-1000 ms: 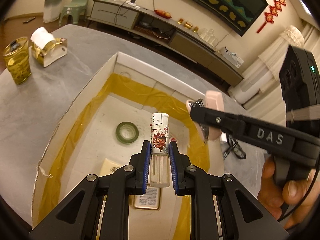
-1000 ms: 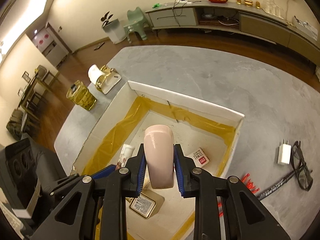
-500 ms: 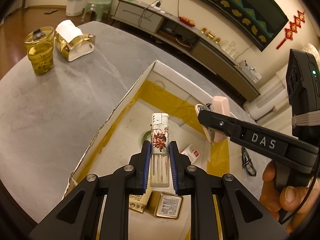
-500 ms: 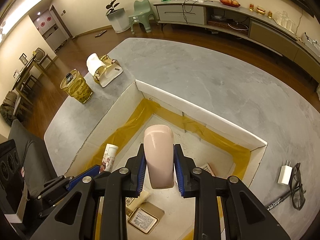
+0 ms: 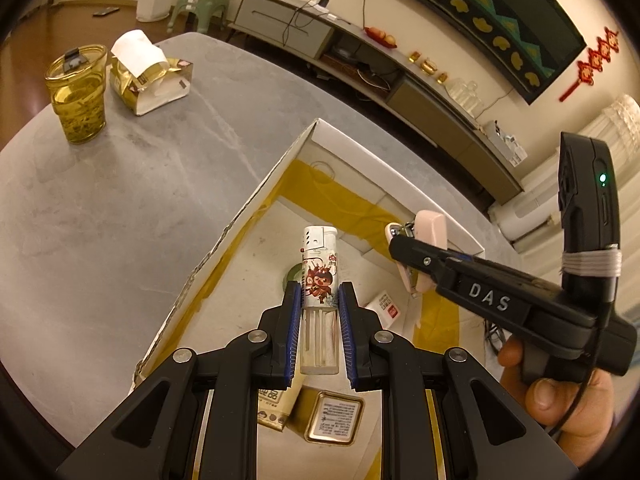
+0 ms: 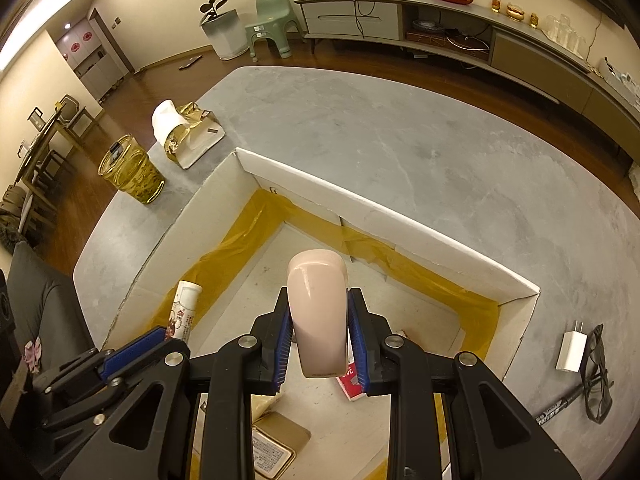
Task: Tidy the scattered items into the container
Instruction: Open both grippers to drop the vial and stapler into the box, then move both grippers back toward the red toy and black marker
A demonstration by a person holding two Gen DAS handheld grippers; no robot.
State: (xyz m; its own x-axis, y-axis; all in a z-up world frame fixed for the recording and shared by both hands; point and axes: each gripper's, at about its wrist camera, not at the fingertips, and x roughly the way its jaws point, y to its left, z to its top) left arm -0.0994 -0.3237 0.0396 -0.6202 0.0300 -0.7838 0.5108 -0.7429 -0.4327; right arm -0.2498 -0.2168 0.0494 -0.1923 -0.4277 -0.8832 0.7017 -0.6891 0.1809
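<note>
- Your left gripper (image 5: 319,314) is closed on a lighter (image 5: 319,280): clear lower body, white sleeve with a red cartoon figure, white cap. It stands up between the blue pads, cap pointing away from you, held above the box interior.
- Your right gripper (image 6: 320,334) is clamped on a pale pink stapler (image 6: 318,312), smooth and rounded at its far end; the left wrist view shows metal at its nose. It juts forward past the fingertips, also over the box.
- Beneath both grippers, the open white cardboard box (image 6: 360,204), its inner seams lined with yellow tape, sits on the grey table (image 6: 400,132).
- On the box floor: a gold-rimmed tin (image 5: 334,418) nearest you, a small red-and-white card (image 5: 386,306) towards the right wall, a green tape roll (image 5: 291,274) partly hidden behind the lighter.
- Outside the box's right wall: white charger (image 6: 572,346), dark glasses (image 6: 598,372), marker pen (image 6: 560,402).
- Far left table edge: glass of yellow liquid (image 5: 78,92), tissue pack (image 5: 146,72).
</note>
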